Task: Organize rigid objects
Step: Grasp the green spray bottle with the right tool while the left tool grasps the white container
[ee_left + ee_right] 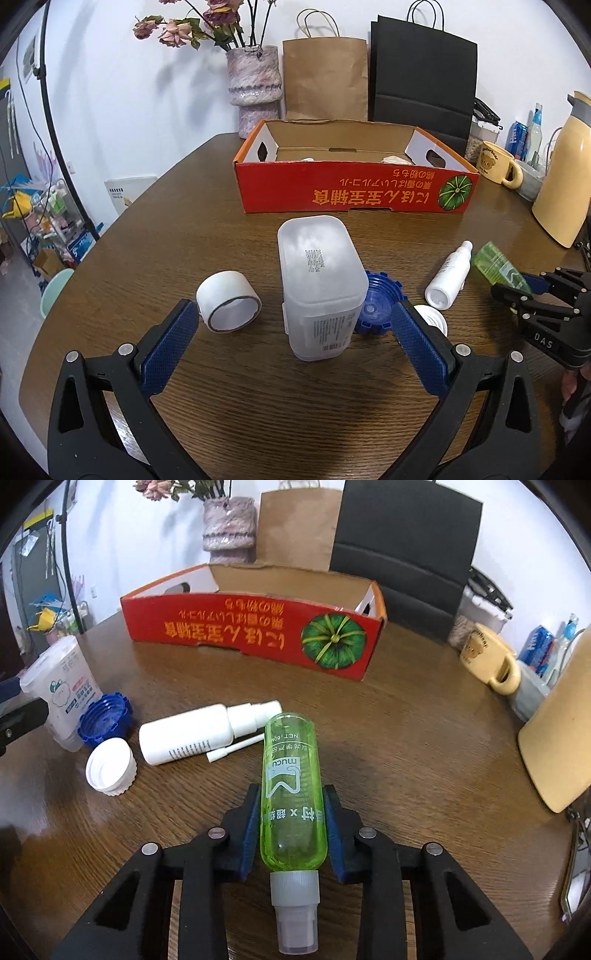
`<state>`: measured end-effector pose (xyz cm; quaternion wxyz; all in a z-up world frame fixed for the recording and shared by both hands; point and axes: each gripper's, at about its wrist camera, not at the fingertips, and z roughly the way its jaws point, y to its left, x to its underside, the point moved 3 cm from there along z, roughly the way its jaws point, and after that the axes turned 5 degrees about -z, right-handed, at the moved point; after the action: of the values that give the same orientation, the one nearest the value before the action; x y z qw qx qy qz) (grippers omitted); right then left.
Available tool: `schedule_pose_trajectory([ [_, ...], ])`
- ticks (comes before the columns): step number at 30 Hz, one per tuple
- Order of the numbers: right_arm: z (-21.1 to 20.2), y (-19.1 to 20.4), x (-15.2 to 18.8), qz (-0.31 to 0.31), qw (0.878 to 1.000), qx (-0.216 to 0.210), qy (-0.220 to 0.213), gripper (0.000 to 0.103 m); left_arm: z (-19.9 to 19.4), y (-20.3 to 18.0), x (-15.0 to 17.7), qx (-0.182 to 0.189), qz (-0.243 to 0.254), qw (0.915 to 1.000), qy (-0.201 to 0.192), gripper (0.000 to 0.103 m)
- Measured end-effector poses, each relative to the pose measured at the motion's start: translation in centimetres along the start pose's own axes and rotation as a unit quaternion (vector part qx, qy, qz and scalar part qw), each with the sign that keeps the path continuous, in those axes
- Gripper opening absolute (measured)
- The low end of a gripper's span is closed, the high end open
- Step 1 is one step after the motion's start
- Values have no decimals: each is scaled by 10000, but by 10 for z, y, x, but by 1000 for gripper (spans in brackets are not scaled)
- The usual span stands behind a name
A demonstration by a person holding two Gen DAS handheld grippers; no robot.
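The right hand-held gripper [290, 827] pinches a translucent green plastic spray bottle [291, 797] between its blue pads, the grey cap pointing back toward the camera and the rounded base pointing toward the red cardboard box [255, 627]. The left hand-held gripper [295, 328] has its blue fingers spread wide on either side of a frosted white rectangular plastic container [319, 284], which stands upright on the brown wooden bench [258, 406]; neither finger touches it.

Just left of that container lies a roll of white tape [228, 301] on its side. Touching the container on its right is a blue ribbed plastic lid [380, 304], and beside the lid sits a white ribbed screw cap [110, 766]. Further right of the container, a white plastic spray bottle [207, 733] lies on its side, with a thin white nozzle tube beside it.

The open red box sits beyond the container, its printed side facing the cameras.
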<state>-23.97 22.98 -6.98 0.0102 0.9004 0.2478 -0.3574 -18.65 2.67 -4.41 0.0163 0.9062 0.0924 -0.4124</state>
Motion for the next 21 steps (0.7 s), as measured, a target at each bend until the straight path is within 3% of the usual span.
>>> schedule_pose_trajectory([
  [9, -14, -3, -1, 155, 9994, 134, -275, 35, 7, -1, 4, 83, -85, 9999, 8, 100],
  [18, -16, 2, 0, 99, 9994, 129, -319, 36, 22, -10, -1, 146, -190, 9997, 99, 68],
  [20, -16, 3, 0, 90, 9993, 137, -322, 36, 27, -10, -2, 183, -224, 9994, 165, 50],
  [21, -16, 3, 0, 89, 9994, 136, -318, 36, 30, -10, -3, 207, -239, 9992, 223, 48],
])
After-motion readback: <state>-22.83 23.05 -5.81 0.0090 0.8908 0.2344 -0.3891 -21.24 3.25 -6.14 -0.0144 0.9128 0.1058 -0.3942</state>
